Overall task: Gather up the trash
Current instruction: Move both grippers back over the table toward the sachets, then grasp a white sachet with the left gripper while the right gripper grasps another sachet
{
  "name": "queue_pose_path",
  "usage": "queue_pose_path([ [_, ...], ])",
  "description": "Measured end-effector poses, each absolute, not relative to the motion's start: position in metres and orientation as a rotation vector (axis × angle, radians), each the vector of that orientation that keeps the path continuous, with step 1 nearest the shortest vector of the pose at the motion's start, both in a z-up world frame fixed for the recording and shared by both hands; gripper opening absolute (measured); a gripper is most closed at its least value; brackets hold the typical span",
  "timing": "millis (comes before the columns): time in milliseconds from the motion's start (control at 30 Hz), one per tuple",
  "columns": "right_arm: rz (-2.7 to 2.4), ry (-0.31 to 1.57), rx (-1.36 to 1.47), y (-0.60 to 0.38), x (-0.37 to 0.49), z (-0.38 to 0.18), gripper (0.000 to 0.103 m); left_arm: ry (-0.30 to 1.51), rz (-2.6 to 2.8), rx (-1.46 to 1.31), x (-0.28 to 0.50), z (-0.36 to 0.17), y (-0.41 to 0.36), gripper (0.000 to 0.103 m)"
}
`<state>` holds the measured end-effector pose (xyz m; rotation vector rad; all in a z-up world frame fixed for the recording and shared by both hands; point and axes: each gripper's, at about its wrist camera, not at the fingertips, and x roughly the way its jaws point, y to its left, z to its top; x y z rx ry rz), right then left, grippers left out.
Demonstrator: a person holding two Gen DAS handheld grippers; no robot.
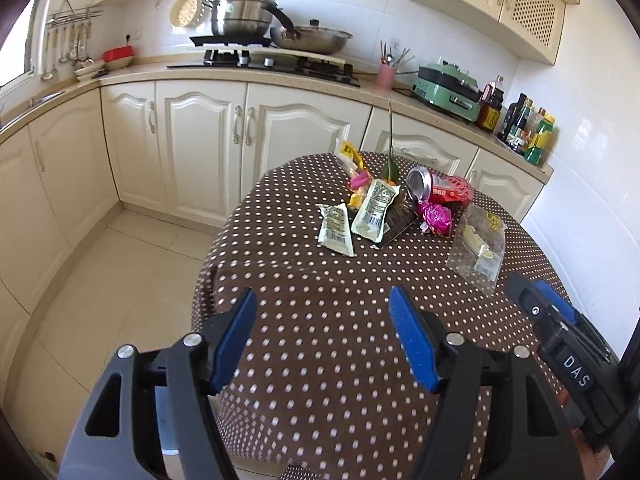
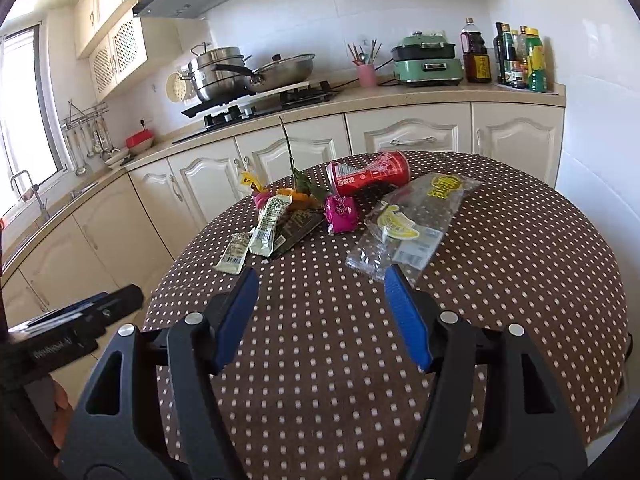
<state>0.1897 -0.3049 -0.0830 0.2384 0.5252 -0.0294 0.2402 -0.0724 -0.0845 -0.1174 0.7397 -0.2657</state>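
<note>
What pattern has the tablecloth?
Brown tablecloth with small white dots, best seen in the right wrist view.

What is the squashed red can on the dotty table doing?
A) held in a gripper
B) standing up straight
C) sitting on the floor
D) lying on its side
D: the crushed red metal drink can lies on its side on the brown polka-dot tablecloth, beside the pink foil wrapper, and both open grippers, left and right, are empty.

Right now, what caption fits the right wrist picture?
Open right gripper over a dotted table strewn with wrappers and a can.
</note>
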Motion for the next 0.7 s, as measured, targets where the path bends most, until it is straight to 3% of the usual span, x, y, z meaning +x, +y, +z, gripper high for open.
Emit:
queue_pose_path([
  [600,-0.023,0.627,0.265,-0.305,0.282,-0.086,0.066,0.927,-0.302,-0.034,0.36,-0.125,-0.119,0.066],
  [700,-0.041,0.645,0.26,-0.308,0.293,-0.088,0.066,0.938,-0.304,-0.019,0.371,-0.129,-0.126,0.059],
])
